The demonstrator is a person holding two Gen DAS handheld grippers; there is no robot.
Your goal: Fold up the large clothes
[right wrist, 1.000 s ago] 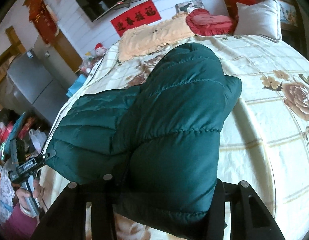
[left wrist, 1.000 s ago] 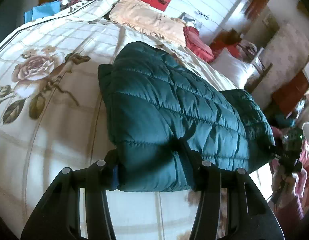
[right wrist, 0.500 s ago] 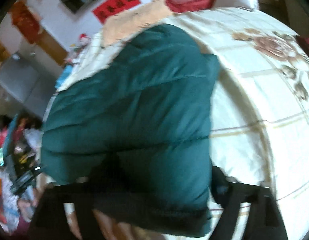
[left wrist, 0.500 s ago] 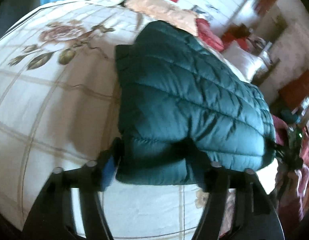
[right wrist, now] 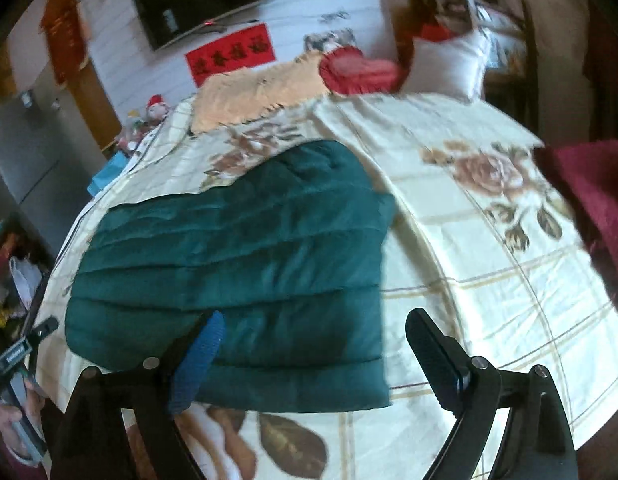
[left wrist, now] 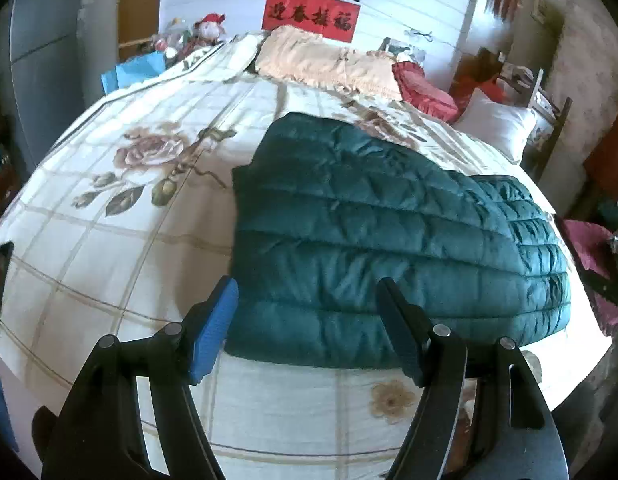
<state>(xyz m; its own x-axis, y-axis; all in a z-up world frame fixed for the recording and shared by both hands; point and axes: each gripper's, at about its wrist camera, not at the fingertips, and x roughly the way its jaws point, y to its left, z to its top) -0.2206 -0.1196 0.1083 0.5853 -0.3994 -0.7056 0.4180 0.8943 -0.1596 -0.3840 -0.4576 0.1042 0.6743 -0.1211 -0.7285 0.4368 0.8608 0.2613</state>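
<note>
A dark green quilted jacket (left wrist: pixel 389 240) lies folded and flat on the floral bedspread (left wrist: pixel 109 264). My left gripper (left wrist: pixel 307 286) is open and hovers just above the jacket's near left corner, its blue-padded fingers apart from the cloth. In the right wrist view the same jacket (right wrist: pixel 249 260) fills the middle. My right gripper (right wrist: pixel 317 316) is open wide above the jacket's near right corner, with one finger over the jacket and the other over bare bedspread (right wrist: pixel 489 320). Nothing is held by either gripper.
A peach pillow (left wrist: pixel 329 64), a red heart cushion (left wrist: pixel 425 88) and a white pillow (left wrist: pixel 497 124) lie at the head of the bed. A maroon cloth (right wrist: pixel 589 200) hangs at the right. The bed's near edge runs just below the jacket.
Both grippers were shut on the jacket's near edge and have let go. Their jaws opened and both pulled back and up. The jacket has settled flat on the bed.
</note>
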